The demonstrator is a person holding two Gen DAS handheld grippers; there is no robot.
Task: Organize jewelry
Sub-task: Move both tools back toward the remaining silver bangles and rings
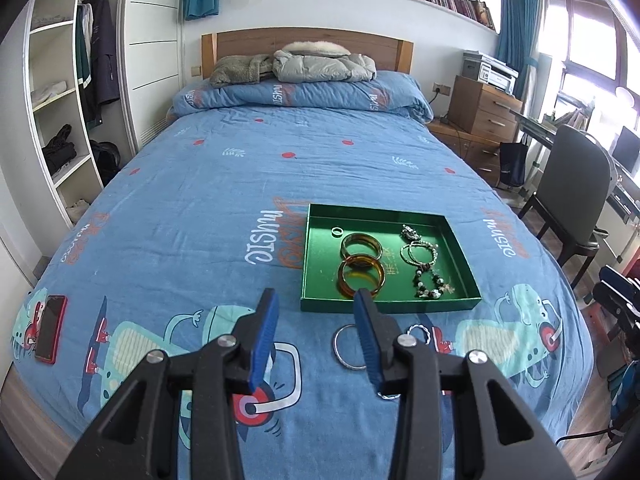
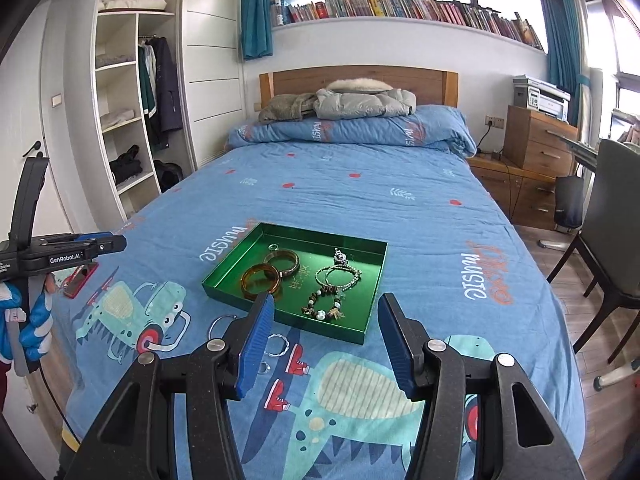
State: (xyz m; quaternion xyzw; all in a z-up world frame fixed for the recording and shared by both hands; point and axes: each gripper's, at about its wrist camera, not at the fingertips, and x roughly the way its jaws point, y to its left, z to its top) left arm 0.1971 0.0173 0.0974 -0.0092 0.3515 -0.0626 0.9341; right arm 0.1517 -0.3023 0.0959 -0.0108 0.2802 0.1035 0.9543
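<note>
A green tray lies on the blue bedspread. It holds two amber bangles, a small ring and beaded bracelets. On the bedspread in front of the tray lie a silver bangle, a twisted silver bracelet and a small ring. My left gripper hangs open above the bed, just short of the tray's front wall, with nothing between its fingers. My right gripper is open and empty over the tray's near corner. The left gripper shows at the left edge, held by a gloved hand.
A red phone lies near the bed's left front corner. Folded jackets and a rolled duvet sit at the headboard. A dark chair and wooden drawers stand to the right, an open wardrobe to the left.
</note>
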